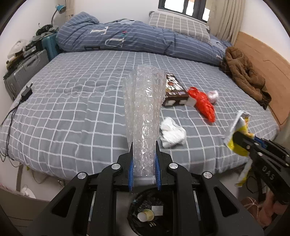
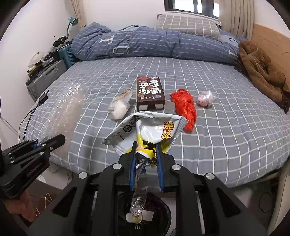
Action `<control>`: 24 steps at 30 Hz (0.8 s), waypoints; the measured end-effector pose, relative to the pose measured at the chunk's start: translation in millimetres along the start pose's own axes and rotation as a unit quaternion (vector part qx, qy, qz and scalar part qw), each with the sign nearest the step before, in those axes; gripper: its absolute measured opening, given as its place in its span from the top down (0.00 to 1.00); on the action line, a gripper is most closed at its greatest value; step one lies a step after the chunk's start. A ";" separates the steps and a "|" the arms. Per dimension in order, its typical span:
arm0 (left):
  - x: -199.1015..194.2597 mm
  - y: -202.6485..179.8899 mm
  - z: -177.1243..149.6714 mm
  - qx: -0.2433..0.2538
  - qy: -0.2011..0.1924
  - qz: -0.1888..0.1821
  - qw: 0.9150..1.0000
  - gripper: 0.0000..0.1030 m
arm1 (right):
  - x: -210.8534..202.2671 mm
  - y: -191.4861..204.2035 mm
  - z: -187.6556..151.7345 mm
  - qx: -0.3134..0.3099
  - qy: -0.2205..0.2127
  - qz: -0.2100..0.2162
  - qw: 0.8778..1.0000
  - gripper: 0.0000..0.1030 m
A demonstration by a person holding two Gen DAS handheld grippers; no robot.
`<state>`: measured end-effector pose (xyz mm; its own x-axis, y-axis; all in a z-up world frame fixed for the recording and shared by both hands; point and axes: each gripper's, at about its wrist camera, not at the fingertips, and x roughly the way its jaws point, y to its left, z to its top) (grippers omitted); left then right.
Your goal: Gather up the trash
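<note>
Left claw (image 1: pixel 144 145) clamped on bubble wrap (image 1: pixel 143 101), right claw (image 2: pixel 145 146) clamped on snack bag (image 2: pixel 145 128). Bin (image 1: pixel 134 220) sits below and behind both claws, bed side. Wrap's long axis runs away from bin; I'd pull back, then drop.

Bedroom in a home. Wide bed (image 2: pixel 217 136) with grey checked sheet, rumpled blue duvet (image 2: pixel 154 43) and checked pillow (image 2: pixel 188 25) along far wall. Wooden headboard (image 2: pixel 268 40) at right, brown coat (image 2: pixel 261 70) dumped beside it. Window (image 2: pixel 190 5) with curtain (image 2: pixel 237 16) behind pillow. Blue lamp (image 2: pixel 72 20) and suitcases (image 2: pixel 49 74) stacked with clutter in left corner. Charger (image 1: pixel 26 93) with cable lying at bed edge. Bin (image 2: pixel 163 214) on floor at foot of bed.
</note>
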<state>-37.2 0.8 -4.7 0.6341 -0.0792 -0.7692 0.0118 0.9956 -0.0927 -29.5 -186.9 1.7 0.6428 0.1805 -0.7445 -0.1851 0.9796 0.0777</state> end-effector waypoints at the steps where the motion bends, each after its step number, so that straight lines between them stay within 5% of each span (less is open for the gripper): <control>1: -2.9 -1.7 -4.9 0.002 0.001 -0.001 1.000 0.83 | -1.8 0.8 -3.6 -0.002 0.001 -0.001 1.000 0.82; 24: -6.6 -9.8 -110.6 -0.013 0.074 -0.016 0.997 0.83 | -9.6 -18.8 -110.9 0.025 0.063 -0.018 0.998 0.82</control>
<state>-127.0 -13.9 -68.6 0.5125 -0.1200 -0.8503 0.0097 0.9909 -0.1340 -114.6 -216.8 -66.1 0.5487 0.1352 -0.8250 -0.1235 0.9891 0.0800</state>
